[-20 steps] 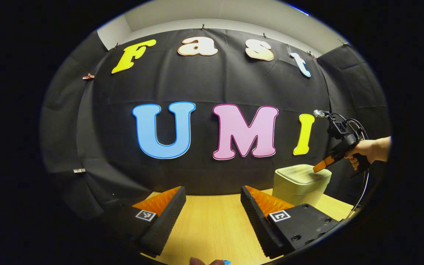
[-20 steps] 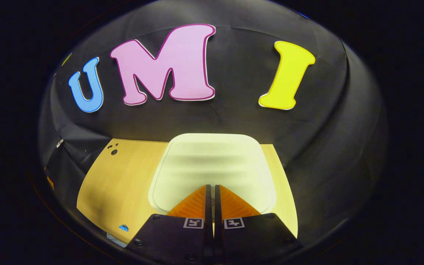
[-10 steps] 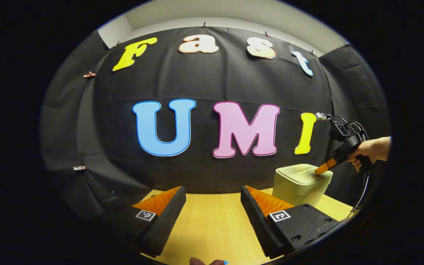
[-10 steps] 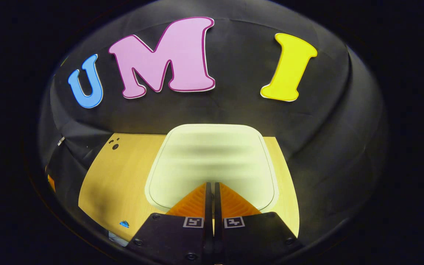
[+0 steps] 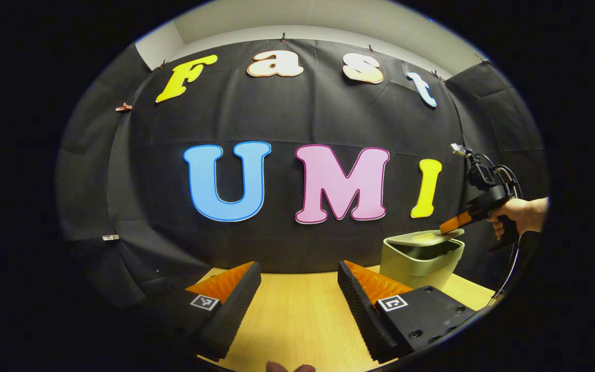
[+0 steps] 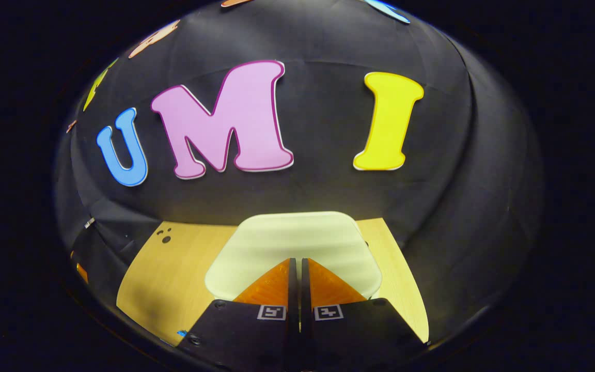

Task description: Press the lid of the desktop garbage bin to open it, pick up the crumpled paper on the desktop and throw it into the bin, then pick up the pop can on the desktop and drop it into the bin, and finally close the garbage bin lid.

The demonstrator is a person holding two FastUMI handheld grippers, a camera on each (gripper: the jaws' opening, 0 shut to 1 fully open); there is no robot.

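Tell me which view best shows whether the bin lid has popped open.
The left gripper view: the lid stands lifted off the bin, a dark gap beneath, with the right claw at it. The right gripper view shows just the lid's top.

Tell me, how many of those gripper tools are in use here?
2. The left gripper hangs open over the table; the right gripper, fingers together, sits at the bin's lid.

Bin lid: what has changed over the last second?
The lid has popped up at its front edge, leaving a dark gap above the bin; a second ago it lay flush. The right gripper, fingers shut, pressed down on it and has since risen slightly. The left gripper stays open over the table.
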